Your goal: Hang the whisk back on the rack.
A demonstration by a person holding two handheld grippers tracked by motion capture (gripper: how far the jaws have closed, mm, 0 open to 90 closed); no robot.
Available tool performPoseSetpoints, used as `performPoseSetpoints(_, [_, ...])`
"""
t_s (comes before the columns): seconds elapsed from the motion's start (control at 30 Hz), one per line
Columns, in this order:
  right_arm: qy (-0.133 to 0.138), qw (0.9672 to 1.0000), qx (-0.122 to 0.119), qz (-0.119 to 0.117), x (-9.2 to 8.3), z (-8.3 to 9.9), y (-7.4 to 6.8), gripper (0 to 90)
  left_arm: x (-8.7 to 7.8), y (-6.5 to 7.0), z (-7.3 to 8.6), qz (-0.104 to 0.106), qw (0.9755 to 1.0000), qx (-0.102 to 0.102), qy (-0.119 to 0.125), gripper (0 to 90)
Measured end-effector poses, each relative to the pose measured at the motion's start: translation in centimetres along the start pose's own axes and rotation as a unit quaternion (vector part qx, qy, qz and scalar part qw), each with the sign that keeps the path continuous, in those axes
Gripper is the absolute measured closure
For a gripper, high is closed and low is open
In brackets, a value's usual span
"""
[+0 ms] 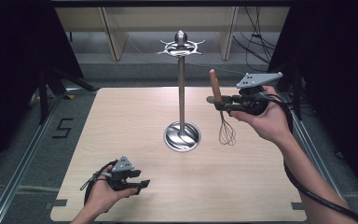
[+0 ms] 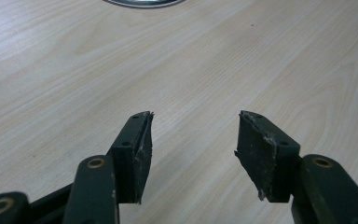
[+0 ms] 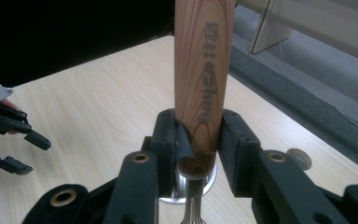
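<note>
While the whisk is held aloft right of the stand, the notes read as follows:

Right gripper: jaws clenched on the wooden handle just above its metal collar; handle end up, wire loops hanging down, clear of the desk.
Whisk axis: near upright, tilted slightly; handle tip below the hook ring at the stand's top.
Key relation: hook ring lies up and to the left of the held whisk; the right hand is far nearer to it than the left.
Left gripper: jaws released, nothing between them; rested low near the desk's front edge, well apart from the stand.
Judged next move: whisk to be lifted and carried left toward a hook.
</note>
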State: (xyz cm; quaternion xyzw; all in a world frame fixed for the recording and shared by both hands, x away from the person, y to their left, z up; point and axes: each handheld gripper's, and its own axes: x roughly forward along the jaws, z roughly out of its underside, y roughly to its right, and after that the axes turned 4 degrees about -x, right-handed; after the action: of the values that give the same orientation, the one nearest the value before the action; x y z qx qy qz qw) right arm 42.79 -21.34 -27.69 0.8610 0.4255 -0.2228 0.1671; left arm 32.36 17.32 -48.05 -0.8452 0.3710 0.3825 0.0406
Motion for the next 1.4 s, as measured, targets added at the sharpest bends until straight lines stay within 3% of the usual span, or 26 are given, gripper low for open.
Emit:
performPoseSetpoints(0.13, [0.005, 1.0000, 0.006, 0.006, 0.0, -0.1, -0.1, 70.1, -0.1, -0.1, 0.0, -0.001, 1.0000, 0.004, -0.003, 44.4])
performPoseSetpoints(0.2, [-0.001, 1.0000, -0.007, 0.003, -0.1, -0.3, 0.2, 70.1, -0.1, -0.1, 0.0, -0.001, 1.0000, 0.004, -0.004, 44.4])
performPoseSetpoints(0.3, [0.004, 1.0000, 0.002, 0.007, 0.0, -0.3, 0.0, 70.1, -0.1, -0.1, 0.0, -0.001, 1.0000, 0.004, -0.005, 44.4])
performPoseSetpoints(0.37, [0.000, 0.9999, -0.011, -0.002, -0.1, -0.5, 0.3, 70.1, -0.1, -0.1, 0.0, -0.001, 1.0000, 0.004, -0.005, 44.4])
performPoseSetpoints(0.4, [0.000, 0.9999, -0.011, -0.002, -0.1, -0.5, 0.3, 70.1, -0.1, -0.1, 0.0, -0.001, 1.0000, 0.004, -0.005, 44.4])
performPoseSetpoints(0.43, [0.000, 1.0000, 0.005, 0.000, 0.0, -0.6, 0.1, 70.1, 0.0, 0.0, 0.0, -0.001, 1.0000, 0.002, -0.003, 44.4])
performPoseSetpoints(0.5, [0.001, 1.0000, -0.007, 0.003, 0.0, -0.7, 0.3, 70.1, 0.0, 0.0, 0.0, 0.000, 1.0000, 0.001, -0.002, 44.4])
performPoseSetpoints(0.57, [-0.006, 1.0000, 0.002, -0.003, -0.1, -0.8, 0.2, 70.1, 0.0, -0.1, 0.0, -0.002, 1.0000, 0.003, -0.004, 44.4])
performPoseSetpoints(0.73, [-0.005, 0.9999, -0.010, 0.001, -0.2, -1.0, 0.5, 70.1, 0.0, -0.1, 0.0, -0.005, 1.0000, 0.005, -0.006, 44.4])
performPoseSetpoints(0.83, [-0.006, 1.0000, 0.003, -0.004, -0.2, -1.1, 0.4, 70.1, 0.0, -0.1, 0.0, -0.004, 1.0000, 0.005, -0.006, 44.4])
performPoseSetpoints(1.0, [-0.006, 1.0000, -0.007, 0.003, -0.3, -1.4, 0.7, 70.1, 0.0, 0.0, 0.0, -0.002, 1.0000, 0.005, -0.005, 44.4])
performPoseSetpoints(1.4, [-0.003, 1.0000, -0.003, 0.004, -0.3, -1.9, 0.7, 70.1, 0.0, -0.1, 0.0, -0.005, 1.0000, 0.006, -0.005, 44.4])
